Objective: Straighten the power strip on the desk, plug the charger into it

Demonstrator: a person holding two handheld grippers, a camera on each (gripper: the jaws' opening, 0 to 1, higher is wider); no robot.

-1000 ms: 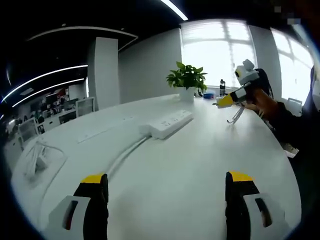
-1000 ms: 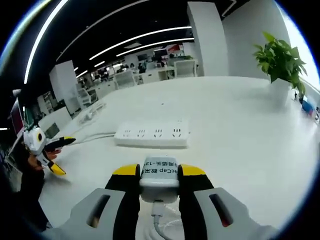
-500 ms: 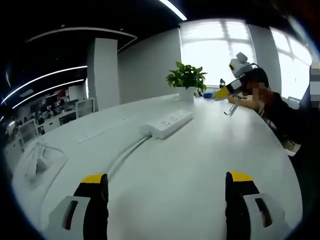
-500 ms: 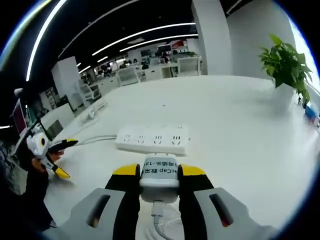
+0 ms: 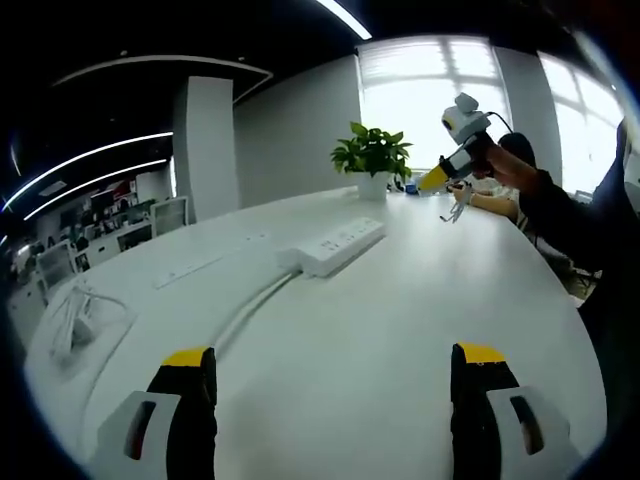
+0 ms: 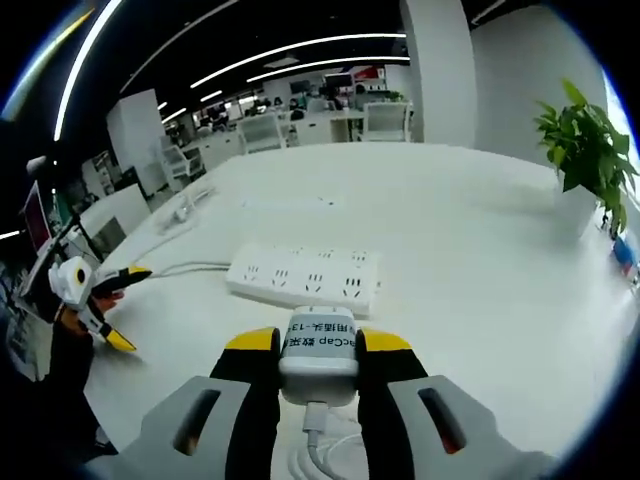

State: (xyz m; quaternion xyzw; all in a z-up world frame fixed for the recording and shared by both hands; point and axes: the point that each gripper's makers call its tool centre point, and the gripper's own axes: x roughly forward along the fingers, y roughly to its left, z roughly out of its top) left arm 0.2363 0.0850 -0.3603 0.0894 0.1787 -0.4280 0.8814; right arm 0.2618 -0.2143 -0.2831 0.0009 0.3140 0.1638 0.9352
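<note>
In the right gripper view, the right gripper [image 6: 317, 345] is clamped on the white charger [image 6: 318, 356], whose cable hangs down between the jaws, and the white power strip [image 6: 305, 281] lies flat on the white desk [image 6: 470, 230] just ahead of it. In the left gripper view, the left gripper [image 5: 335, 362] holds nothing, its jaws spread wide above the desk, with the power strip farther ahead near a potted plant [image 5: 374, 160].

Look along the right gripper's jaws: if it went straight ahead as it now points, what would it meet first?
Most likely the white power strip, which lies on the desk just beyond the charger held by the right gripper. Depth is unclear, so it might pass just above it.
</note>
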